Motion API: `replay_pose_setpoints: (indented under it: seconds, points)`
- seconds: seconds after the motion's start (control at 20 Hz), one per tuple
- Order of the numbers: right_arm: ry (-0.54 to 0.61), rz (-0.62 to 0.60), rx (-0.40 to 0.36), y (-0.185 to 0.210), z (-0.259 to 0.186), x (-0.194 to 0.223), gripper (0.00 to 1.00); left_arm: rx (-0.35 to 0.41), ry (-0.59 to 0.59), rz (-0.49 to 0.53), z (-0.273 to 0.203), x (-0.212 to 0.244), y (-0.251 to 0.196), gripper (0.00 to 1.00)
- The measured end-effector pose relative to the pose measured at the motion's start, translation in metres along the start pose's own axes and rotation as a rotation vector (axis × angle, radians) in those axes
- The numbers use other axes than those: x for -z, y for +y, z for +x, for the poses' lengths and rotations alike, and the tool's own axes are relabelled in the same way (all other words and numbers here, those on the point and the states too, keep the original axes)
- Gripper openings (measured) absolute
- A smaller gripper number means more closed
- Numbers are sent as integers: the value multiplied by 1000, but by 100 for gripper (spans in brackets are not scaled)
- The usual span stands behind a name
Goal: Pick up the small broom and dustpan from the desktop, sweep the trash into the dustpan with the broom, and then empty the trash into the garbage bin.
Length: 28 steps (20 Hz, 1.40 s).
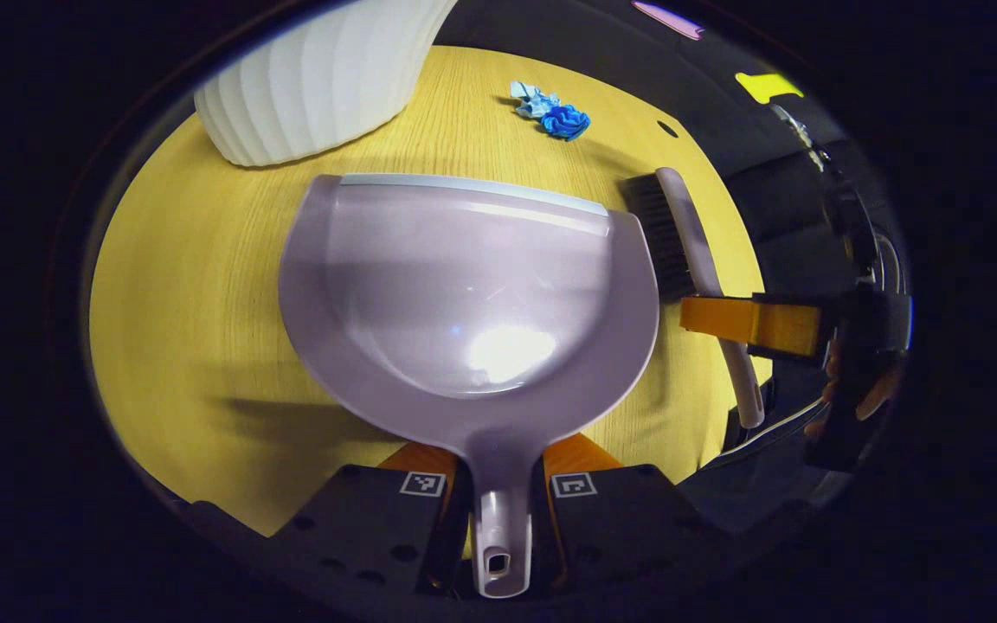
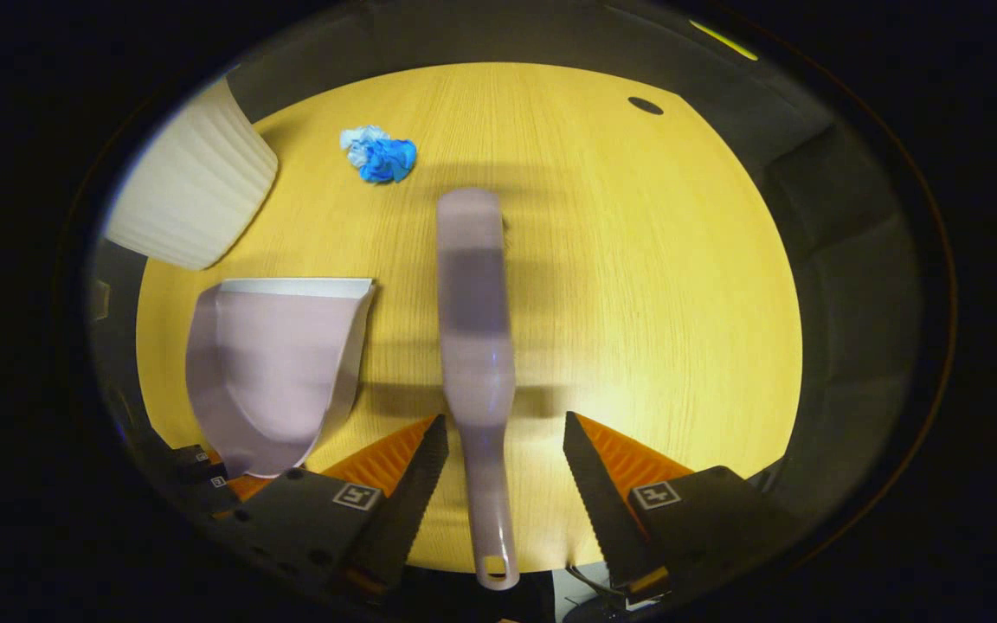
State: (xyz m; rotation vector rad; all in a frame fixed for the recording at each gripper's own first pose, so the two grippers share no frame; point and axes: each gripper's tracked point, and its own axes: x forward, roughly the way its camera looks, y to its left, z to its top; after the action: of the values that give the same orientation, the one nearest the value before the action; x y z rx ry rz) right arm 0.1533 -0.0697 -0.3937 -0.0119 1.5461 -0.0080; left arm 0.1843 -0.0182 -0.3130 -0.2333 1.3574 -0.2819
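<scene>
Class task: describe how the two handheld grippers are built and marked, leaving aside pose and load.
Each gripper, left and right, has a dark blocky body and two fingers, each carrying a small square black-and-white tag. The right gripper's inner finger edges are toothed.

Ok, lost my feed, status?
Left tongs shut on dustpan handle. Right tongs open astride broom handle, not gripping. Trash unswept, path clear.

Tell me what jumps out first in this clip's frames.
The pale dustpan dominates the left gripper view, its handle between the left tool, its mouth toward the white ribbed bin. In the right gripper view the broom lies on the yellow desk between the open right tool. Crumpled blue trash sits beyond.
</scene>
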Motion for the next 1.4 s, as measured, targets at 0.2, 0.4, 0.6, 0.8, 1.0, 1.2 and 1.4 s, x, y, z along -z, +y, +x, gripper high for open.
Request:
replay_pose_setpoints:
  seconds: [0.2, 0.4, 0.6, 0.8, 1.0, 1.2, 1.4]
  points:
    - [74, -31, 3, -2, 14, 9, 59, 21, -1, -6, -1, 1, -1, 29]
    - [110, -40, 1, -5, 22, 10, 36, 34, 3, -13, 0, -1, -2, 28]
    - [105, -69, -30, -1, 20, 4, 28, 36, 9, -12, 0, -1, -3, 29]
    - [56, -154, -42, 3, 8, -27, 28, 27, 25, 27, -2, 2, 2, 28]
    - [-11, -204, -17, -7, -17, -95, 28, 20, 61, 106, -10, 3, 13, 28]
    - [-83, -321, 3, -6, -31, -167, 27, -26, 96, 220, -21, -10, 29, 28]
    - [-62, -477, 24, 0, -9, -212, 27, -44, 149, 338, -24, -31, 28, 28]
